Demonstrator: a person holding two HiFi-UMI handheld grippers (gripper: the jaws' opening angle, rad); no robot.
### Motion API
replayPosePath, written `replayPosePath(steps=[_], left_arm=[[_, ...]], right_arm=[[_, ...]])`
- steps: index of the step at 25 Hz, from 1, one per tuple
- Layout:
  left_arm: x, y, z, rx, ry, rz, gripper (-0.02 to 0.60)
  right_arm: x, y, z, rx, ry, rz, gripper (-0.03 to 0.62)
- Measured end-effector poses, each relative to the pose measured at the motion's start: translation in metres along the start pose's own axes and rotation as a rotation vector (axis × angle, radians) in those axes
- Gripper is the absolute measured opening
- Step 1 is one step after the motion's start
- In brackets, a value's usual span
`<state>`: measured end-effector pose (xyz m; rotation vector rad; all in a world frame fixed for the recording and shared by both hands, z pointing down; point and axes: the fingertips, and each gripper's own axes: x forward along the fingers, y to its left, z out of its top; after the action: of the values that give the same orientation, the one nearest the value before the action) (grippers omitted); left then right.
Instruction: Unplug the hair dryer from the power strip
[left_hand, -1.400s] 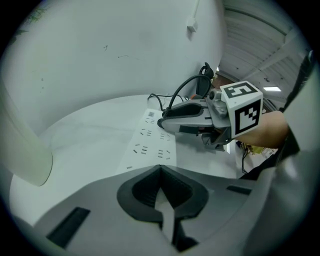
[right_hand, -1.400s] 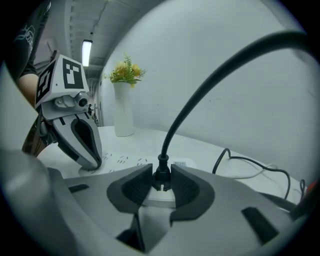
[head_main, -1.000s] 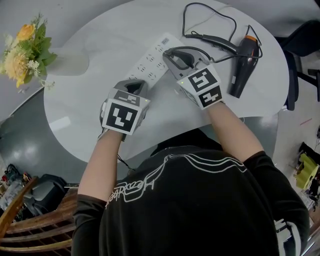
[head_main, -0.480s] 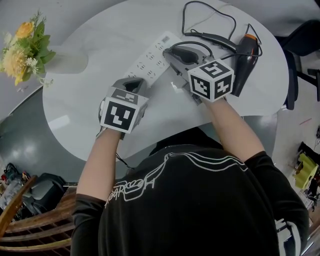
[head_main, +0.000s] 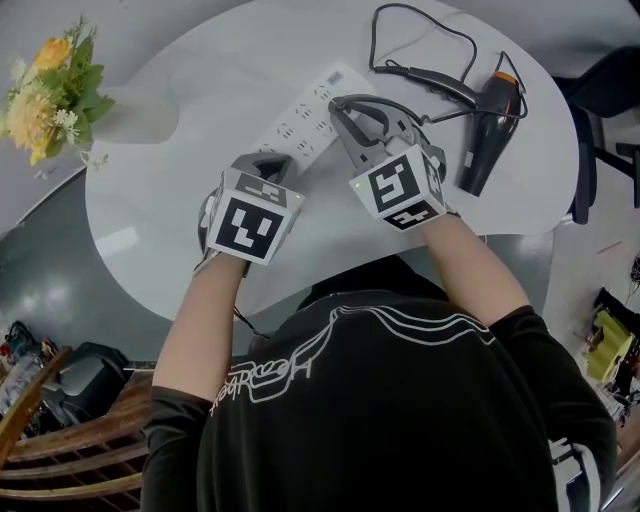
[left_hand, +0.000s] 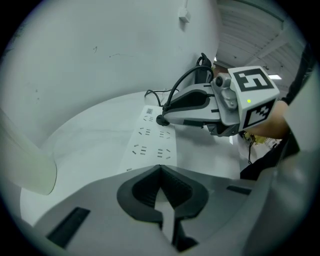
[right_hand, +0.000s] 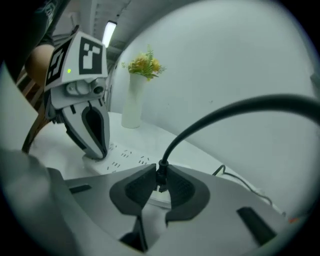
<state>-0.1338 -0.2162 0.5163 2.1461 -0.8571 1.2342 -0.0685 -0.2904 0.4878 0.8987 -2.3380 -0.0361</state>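
Two dark ribbed pads of the right gripper (right_hand: 159, 182) pinch the small black plug (right_hand: 160, 175) of the hair dryer's cord. These jaws have just been closing on it. The plug sits right on the long white power strip (head_main: 300, 118), and no view shows whether its prongs are seated. From the plug the thin black cord (right_hand: 210, 122) arches up and off toward 2 o'clock.

Only the head view shows the black hair dryer with an orange accent (head_main: 487, 130). It lies at the 2 o'clock edge of the round white table (head_main: 200, 80), well apart from the strip.

The left gripper (left_hand: 160, 169) has its jaws pressed together with nothing between them. The right gripper view shows its tip down on the strip's near end.

That view also shows a white vase (right_hand: 131, 107) of yellow flowers (right_hand: 145, 65) upright at the table's 10 o'clock.

Grey print at the strip's far end is too small to read. Pale script on the person's black shirt (head_main: 400, 400) cannot be made out.
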Motion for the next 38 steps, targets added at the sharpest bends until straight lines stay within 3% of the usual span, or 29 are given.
replayPosePath(steps=[3, 6, 15, 16, 19, 21, 28, 29, 33, 35, 38], left_arm=[[0.000, 0.000, 0.001, 0.002, -0.010, 0.003, 0.002], [0.001, 0.001, 0.001, 0.013, -0.013, 0.006, 0.002], [0.001, 0.001, 0.000, 0.021, -0.007, 0.004, 0.002], [0.001, 0.001, 0.001, 0.021, -0.006, 0.003, 0.002], [0.001, 0.001, 0.000, 0.014, -0.006, 0.005, 0.002], [0.001, 0.000, 0.001, 0.006, -0.010, 0.003, 0.002], [0.001, 0.001, 0.000, 0.011, 0.003, 0.003, 0.002], [0.001, 0.001, 0.000, 0.019, 0.005, 0.008, 0.002], [0.002, 0.001, 0.000, 0.008, 0.013, 0.010, 0.002], [0.002, 0.002, 0.000, 0.010, 0.020, 0.010, 0.002], [0.001, 0.002, 0.000, 0.017, 0.021, 0.014, 0.002]], right_arm=[[-0.003, -0.008, -0.001, 0.257, -0.067, 0.054, 0.038], [-0.004, -0.012, -0.003, 0.345, -0.089, 0.054, 0.035], [-0.007, -0.002, 0.004, -0.053, 0.001, -0.022, 0.028], [-0.007, -0.002, 0.003, -0.042, -0.001, -0.015, 0.028], [-0.007, -0.007, -0.002, 0.168, -0.047, 0.042, 0.026], [-0.008, -0.009, -0.002, 0.232, -0.065, 0.045, 0.028], [-0.010, -0.002, 0.004, -0.047, -0.016, -0.016, 0.026], [-0.010, -0.002, 0.003, -0.025, -0.019, -0.007, 0.026], [-0.010, -0.010, -0.002, 0.273, -0.081, 0.055, 0.026], [-0.011, -0.010, -0.001, 0.266, -0.082, 0.047, 0.026], [-0.012, -0.005, 0.005, 0.075, -0.045, 0.013, 0.026]])
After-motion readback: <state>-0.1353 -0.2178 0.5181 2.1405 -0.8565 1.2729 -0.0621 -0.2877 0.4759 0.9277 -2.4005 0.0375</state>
